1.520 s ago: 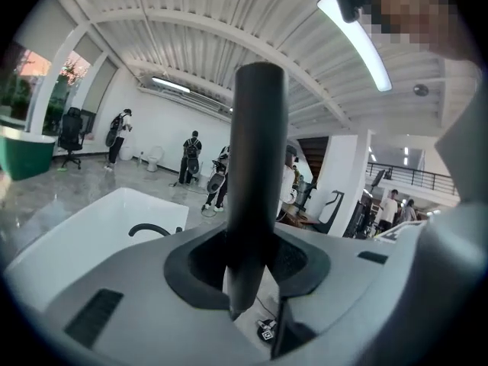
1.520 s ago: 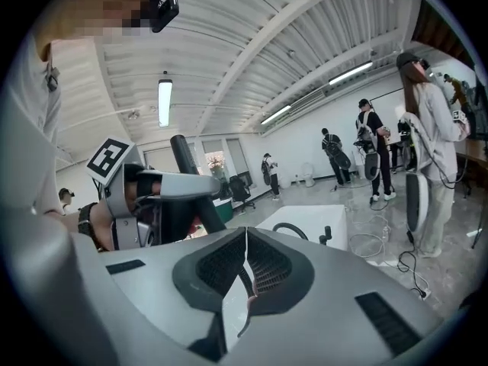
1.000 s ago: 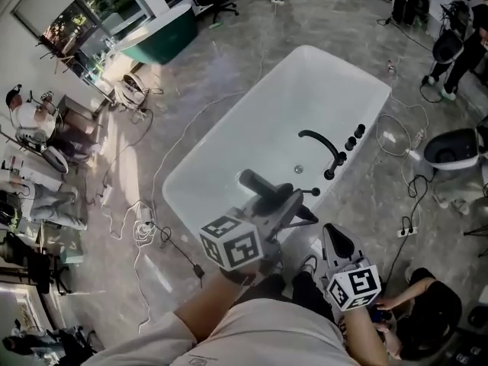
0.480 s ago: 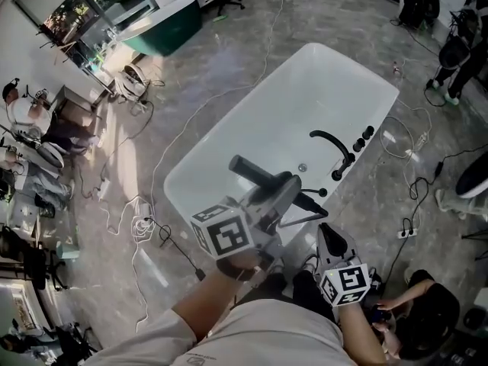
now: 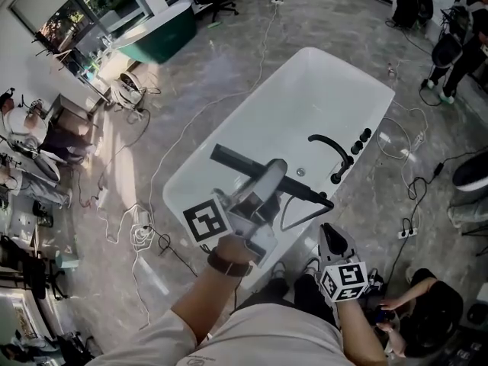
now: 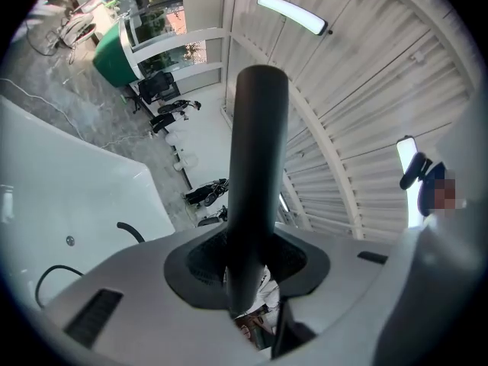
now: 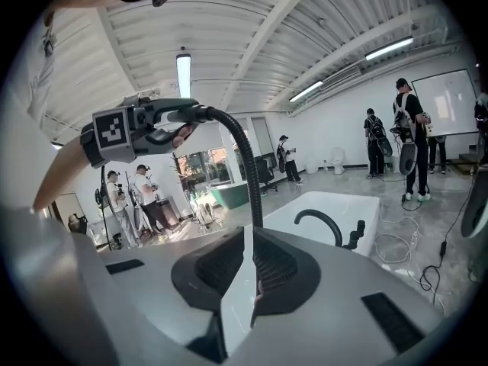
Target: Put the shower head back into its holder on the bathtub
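My left gripper has its jaws pinching the black shower head by the handle, holding it roughly level in the air above the near end of the white bathtub. Its hose loops down from the handle's end toward the tub's rim. The black faucet stands on the right-hand rim beside the knobs. My right gripper hangs lower, just outside the tub, jaws pressed together on nothing.
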Motion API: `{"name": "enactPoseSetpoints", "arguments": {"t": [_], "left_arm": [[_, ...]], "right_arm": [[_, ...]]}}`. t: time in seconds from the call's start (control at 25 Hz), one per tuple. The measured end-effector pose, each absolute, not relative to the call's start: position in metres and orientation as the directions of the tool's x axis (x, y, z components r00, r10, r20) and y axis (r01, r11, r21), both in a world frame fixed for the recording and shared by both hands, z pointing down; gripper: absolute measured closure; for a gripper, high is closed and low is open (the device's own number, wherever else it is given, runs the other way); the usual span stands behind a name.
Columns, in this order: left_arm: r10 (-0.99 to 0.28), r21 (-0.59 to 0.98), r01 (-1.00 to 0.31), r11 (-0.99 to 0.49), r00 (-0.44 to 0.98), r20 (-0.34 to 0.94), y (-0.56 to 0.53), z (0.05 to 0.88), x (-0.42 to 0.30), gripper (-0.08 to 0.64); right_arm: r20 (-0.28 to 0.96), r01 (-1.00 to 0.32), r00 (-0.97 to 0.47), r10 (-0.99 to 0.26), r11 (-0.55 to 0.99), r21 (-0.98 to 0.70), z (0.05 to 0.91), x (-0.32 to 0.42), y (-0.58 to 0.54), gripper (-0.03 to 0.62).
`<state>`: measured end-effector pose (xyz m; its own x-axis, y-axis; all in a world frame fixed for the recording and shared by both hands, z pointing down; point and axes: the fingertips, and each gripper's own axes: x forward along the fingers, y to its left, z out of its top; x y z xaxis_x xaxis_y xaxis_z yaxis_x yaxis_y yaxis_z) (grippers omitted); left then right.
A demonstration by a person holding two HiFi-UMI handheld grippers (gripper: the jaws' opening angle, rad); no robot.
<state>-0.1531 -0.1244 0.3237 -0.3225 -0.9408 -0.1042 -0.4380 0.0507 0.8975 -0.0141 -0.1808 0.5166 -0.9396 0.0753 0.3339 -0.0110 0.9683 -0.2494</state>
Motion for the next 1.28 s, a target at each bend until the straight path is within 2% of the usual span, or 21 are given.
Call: {"name": "enactPoseSetpoints", "arguments": {"t": [0.32, 0.48, 0.56, 1.28], "left_arm": [[-0.932, 0.906, -0.419, -0.061, -0.301, -0.202, -0.143, 0.301, -0.161, 0.443], [-0.929, 0.906, -0.417, -0.075, -0.3, -0.215, -0.148, 0.291, -0.164, 0.443], [-0.927, 0.908, -0.41, -0.084, -0.301, -0.222, -0.151, 0.287, -0.165, 0.443], [-0.902, 0.888, -0.433, -0.151, -0.307, -0.303, -0.149, 0.233, -0.182, 0.448]], "right_arm": [[0.395, -0.047, -0.917, 0.059, 0.966, -0.254, 0.565, -0.026, -0.193, 0.567], [0.409, -0.059, -0.909, 0.076, 0.949, -0.309, 0.587, -0.04, -0.197, 0.499], [0.418, -0.069, -0.905, 0.076, 0.945, -0.321, 0.599, -0.047, -0.198, 0.491], [0.503, -0.05, -0.85, 0.154, 0.928, -0.369, 0.691, -0.077, -0.17, 0.477]]}}
